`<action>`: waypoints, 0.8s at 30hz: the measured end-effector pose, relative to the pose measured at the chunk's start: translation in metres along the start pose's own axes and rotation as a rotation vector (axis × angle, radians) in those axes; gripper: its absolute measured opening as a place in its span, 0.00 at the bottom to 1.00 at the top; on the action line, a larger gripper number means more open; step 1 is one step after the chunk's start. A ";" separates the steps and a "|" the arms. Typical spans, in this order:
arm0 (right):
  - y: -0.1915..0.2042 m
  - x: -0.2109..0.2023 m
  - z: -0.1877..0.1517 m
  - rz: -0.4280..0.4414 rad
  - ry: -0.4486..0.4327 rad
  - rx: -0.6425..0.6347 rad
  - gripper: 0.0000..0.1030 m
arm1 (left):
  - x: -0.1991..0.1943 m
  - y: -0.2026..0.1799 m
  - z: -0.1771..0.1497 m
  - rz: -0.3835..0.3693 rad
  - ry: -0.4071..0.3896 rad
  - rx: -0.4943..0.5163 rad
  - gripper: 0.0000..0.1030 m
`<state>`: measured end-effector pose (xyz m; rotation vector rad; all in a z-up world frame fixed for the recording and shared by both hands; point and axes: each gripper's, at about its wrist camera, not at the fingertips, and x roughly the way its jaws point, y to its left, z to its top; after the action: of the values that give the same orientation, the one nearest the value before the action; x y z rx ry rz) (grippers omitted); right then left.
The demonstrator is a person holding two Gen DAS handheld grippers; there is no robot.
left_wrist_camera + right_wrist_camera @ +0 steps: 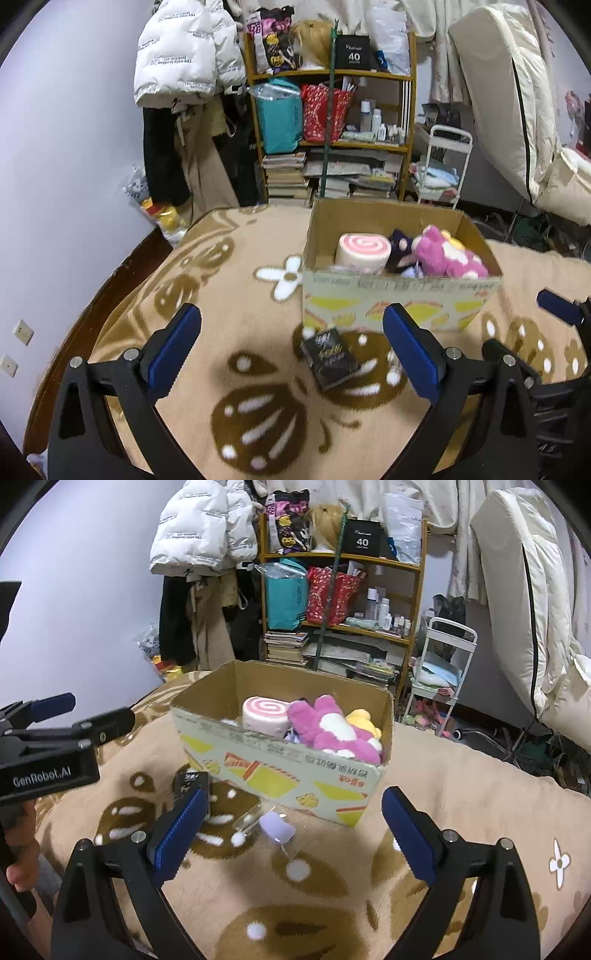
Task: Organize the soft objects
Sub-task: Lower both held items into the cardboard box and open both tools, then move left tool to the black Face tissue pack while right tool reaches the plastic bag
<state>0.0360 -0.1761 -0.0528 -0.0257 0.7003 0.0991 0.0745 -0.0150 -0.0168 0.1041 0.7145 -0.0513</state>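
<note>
The soft toys sit in an open cardboard box (400, 299) on a tan blanket (229, 325) with brown and white flower shapes. Inside, a pink-and-white swirl roll cushion (364, 249) lies at the left, a pink plush with white patches (332, 731) fills the right, a dark plush (400, 245) is wedged between them, and a yellow plush (364, 716) shows behind the pink one. The box front carries yellow and orange printed shapes and a line of small print too blurred to read.

Just before the box lie a small black packet (330, 356) and a clear bottle with a pale lilac cap (271, 823). The blanket in front of these is bare; its left edge meets a dark wooden rim.

The left gripper (291, 354) hangs low over the black packet, jaws wide and holding nothing. The right gripper (295, 834) hangs above the bottle, jaws wide as well. "GenRobot.AI" is printed on the left gripper's body. On the shelf (415, 602) behind, a black box (362, 539) reads "40".
</note>
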 end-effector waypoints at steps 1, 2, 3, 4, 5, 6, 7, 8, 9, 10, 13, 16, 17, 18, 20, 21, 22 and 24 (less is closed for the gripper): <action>0.002 -0.002 -0.002 0.002 0.001 -0.002 0.97 | -0.002 0.000 -0.003 -0.002 0.006 0.009 0.95; 0.002 -0.004 -0.004 0.004 0.002 -0.002 0.97 | -0.004 0.000 -0.005 0.001 0.010 0.021 0.95; 0.003 -0.005 -0.006 0.005 0.004 -0.001 0.97 | -0.007 -0.001 -0.008 0.009 0.009 0.039 0.95; 0.004 -0.006 -0.007 0.005 0.008 0.002 0.97 | -0.009 -0.002 -0.009 0.013 0.007 0.052 0.95; 0.004 -0.006 -0.008 0.007 0.012 0.005 0.97 | -0.012 -0.004 -0.011 0.012 0.005 0.063 0.95; 0.005 -0.006 -0.009 0.009 0.017 0.006 0.97 | -0.014 -0.004 -0.012 0.004 0.006 0.063 0.95; 0.005 -0.006 -0.009 0.009 0.020 0.005 0.97 | -0.015 -0.005 -0.013 -0.010 0.011 0.060 0.95; 0.006 -0.006 -0.010 0.007 0.022 0.003 0.97 | -0.015 -0.005 -0.014 -0.018 0.017 0.057 0.95; 0.007 -0.006 -0.010 0.006 0.024 -0.001 0.97 | -0.014 -0.006 -0.015 -0.021 0.022 0.057 0.95; 0.007 -0.005 -0.010 0.006 0.026 -0.003 0.97 | -0.013 -0.006 -0.015 -0.018 0.026 0.060 0.95; 0.009 -0.004 -0.013 0.008 0.029 -0.001 0.97 | -0.011 -0.008 -0.017 -0.021 0.037 0.062 0.95; 0.010 0.002 -0.016 0.004 0.044 -0.005 0.97 | -0.005 -0.007 -0.017 -0.029 0.052 0.051 0.95; 0.011 0.004 -0.017 0.003 0.050 -0.005 0.97 | -0.001 -0.006 -0.017 -0.031 0.060 0.045 0.95; 0.011 0.007 -0.017 0.002 0.056 -0.005 0.97 | 0.002 -0.005 -0.017 -0.031 0.068 0.038 0.95; 0.011 0.013 -0.018 0.000 0.069 -0.005 0.97 | 0.011 -0.003 -0.017 -0.030 0.090 0.021 0.95; 0.011 0.015 -0.018 -0.001 0.073 -0.004 0.97 | 0.015 -0.002 -0.017 -0.029 0.101 0.013 0.95; 0.011 0.018 -0.018 -0.003 0.077 -0.004 0.97 | 0.019 -0.001 -0.016 -0.030 0.111 0.007 0.95; 0.010 0.023 -0.018 -0.003 0.084 -0.001 0.97 | 0.029 0.000 -0.016 -0.030 0.140 -0.008 0.95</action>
<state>0.0412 -0.1649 -0.0809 -0.0318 0.7841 0.0956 0.0861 -0.0134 -0.0481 0.0898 0.8562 -0.0703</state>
